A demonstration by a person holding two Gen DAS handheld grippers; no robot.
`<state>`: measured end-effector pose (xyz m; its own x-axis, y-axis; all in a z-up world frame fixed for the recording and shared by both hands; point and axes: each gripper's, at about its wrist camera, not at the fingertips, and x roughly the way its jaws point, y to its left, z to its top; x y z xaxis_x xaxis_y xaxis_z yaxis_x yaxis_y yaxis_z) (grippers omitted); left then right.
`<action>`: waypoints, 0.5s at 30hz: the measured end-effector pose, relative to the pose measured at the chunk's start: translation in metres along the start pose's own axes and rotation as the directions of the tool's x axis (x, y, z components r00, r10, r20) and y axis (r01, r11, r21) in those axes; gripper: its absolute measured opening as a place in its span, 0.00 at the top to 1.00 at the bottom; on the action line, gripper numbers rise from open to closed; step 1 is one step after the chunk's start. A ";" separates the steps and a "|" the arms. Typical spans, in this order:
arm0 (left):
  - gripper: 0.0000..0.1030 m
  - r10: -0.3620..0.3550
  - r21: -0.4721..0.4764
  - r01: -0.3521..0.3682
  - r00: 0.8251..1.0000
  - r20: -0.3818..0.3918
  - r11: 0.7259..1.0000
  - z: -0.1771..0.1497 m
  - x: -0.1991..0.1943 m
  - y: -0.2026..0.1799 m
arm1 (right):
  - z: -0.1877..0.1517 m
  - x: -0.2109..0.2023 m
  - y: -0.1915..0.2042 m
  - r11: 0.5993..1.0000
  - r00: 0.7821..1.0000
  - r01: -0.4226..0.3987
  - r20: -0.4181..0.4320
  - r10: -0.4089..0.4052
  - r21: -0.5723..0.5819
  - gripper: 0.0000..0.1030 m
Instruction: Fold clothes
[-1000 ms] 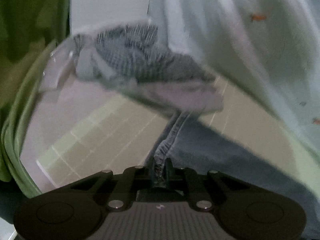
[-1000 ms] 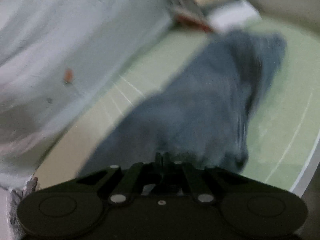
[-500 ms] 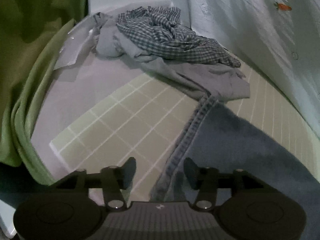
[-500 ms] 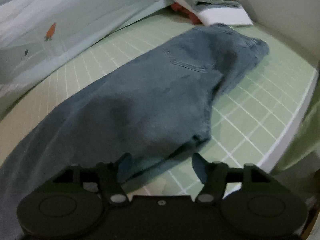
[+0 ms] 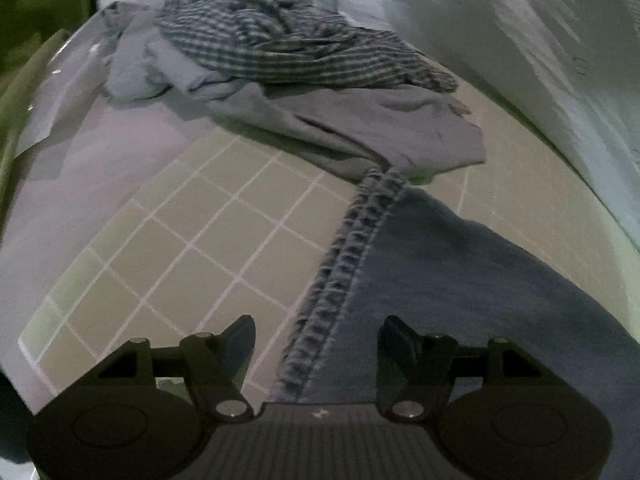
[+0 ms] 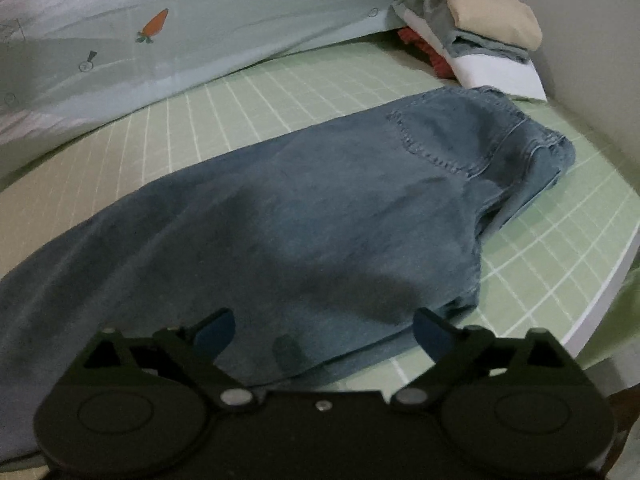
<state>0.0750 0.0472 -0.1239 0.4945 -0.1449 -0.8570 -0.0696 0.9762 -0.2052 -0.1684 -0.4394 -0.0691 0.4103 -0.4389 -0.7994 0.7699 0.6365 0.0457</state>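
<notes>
In the left wrist view, the left gripper (image 5: 316, 340) is hanging over the hem end of the jeans (image 5: 460, 280), its jaws opening with the frayed hem lying between them but gripped by neither pad. Beyond the hem, a checked shirt (image 5: 288, 44) and a grey garment (image 5: 360, 128) are lying crumpled on the green gridded mat (image 5: 180, 240); the hem is touching the grey piece, so a careless lift is likely to drag it along.

In the right wrist view, the right gripper (image 6: 324, 328) is spreading wide above the jeans' doubled legs, released, nothing pinched. The waistband end is sitting near a folded stack (image 6: 476, 36). Pinching only the top layer risks skewing the fold.
</notes>
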 end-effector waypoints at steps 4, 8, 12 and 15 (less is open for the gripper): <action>0.84 0.002 0.000 -0.002 1.000 0.012 1.000 -0.002 0.000 0.000 | 0.003 0.004 0.008 1.000 1.000 0.001 0.003 -0.001 -0.002 0.06; 0.90 -0.026 -0.128 0.027 1.000 0.005 0.991 0.004 -0.002 0.021 | 0.005 0.006 0.016 1.000 1.000 -0.003 0.008 0.003 -0.005 0.06; 0.99 0.088 -0.225 -0.076 0.995 0.043 0.971 0.015 -0.010 0.047 | 0.007 -0.001 0.018 1.000 0.999 0.022 0.050 -0.021 -0.022 0.06; 1.00 0.178 -0.249 -0.157 0.982 0.067 0.956 0.026 -0.017 0.070 | 0.008 -0.005 0.016 0.999 0.997 0.027 0.069 -0.026 -0.024 0.06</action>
<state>0.0837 0.1222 -0.1114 0.5309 0.0425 -0.8464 -0.3594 0.9157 -0.1795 -0.1548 -0.4322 -0.0597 0.4233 -0.4977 -0.7571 0.7691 0.6391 0.0099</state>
